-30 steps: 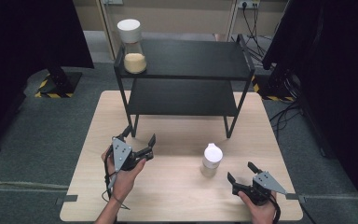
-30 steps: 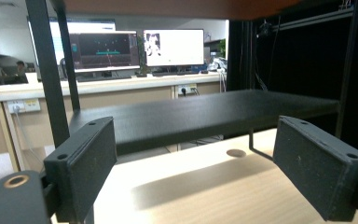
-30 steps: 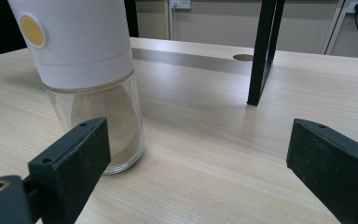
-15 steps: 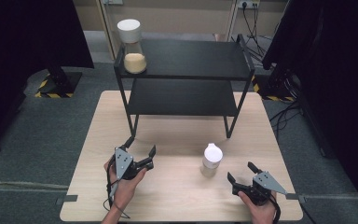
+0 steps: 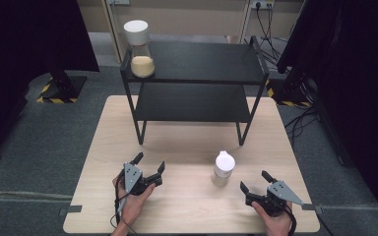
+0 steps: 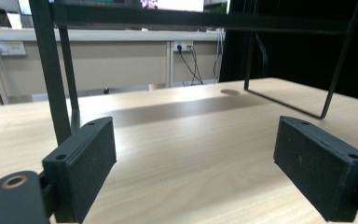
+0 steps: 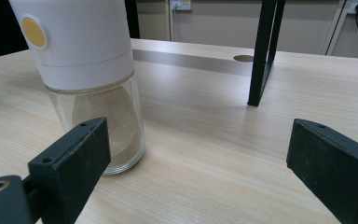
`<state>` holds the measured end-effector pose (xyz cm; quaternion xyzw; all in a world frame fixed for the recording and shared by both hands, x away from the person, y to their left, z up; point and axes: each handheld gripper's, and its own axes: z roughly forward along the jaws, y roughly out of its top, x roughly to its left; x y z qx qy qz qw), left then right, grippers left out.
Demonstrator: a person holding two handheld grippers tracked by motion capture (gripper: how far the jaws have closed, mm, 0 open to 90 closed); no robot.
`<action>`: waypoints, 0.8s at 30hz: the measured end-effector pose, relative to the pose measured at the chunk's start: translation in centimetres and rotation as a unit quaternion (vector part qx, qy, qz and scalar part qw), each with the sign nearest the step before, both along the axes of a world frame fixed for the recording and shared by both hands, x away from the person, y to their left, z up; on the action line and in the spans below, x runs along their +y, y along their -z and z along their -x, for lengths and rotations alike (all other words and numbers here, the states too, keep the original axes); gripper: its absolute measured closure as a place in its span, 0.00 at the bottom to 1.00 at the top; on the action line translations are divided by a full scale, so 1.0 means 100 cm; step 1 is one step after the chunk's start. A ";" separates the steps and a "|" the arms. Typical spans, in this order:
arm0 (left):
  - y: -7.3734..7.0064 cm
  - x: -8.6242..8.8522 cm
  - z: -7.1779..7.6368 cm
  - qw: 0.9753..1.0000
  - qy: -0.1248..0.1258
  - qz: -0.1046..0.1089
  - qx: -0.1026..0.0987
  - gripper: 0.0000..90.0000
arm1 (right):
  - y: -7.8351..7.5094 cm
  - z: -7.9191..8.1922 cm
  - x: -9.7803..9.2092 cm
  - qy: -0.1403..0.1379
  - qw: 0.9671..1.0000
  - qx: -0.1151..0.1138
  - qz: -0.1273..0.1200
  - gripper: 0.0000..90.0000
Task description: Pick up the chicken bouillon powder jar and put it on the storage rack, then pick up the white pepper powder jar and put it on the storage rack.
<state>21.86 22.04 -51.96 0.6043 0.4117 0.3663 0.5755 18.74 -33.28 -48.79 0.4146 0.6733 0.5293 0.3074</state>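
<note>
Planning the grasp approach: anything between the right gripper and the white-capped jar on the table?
Nothing visible. The right gripper is open, and only bare table lies between it and the white-capped jar, just ahead-left of its jaws.

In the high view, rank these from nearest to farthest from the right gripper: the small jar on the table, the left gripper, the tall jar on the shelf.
From the right gripper:
1. Small jar, just to its left on the table.
2. Left gripper, across the table's near edge.
3. Tall jar, far left corner of the shelf's top.

Lab: black curtains (image 5: 24,44), wall sockets (image 5: 258,4), loose cables (image 5: 302,115).
</note>
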 end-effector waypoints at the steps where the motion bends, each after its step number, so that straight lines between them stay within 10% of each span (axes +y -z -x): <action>1: 0.001 0.000 -0.001 1.000 0.000 0.000 0.002 0.14 | 0.000 0.000 0.000 0.000 1.000 0.000 0.000 0.07; 24: 0.003 0.001 -0.001 1.000 0.005 -0.001 0.003 0.13 | -0.001 -0.001 -0.001 -0.002 1.000 0.004 -0.002 0.07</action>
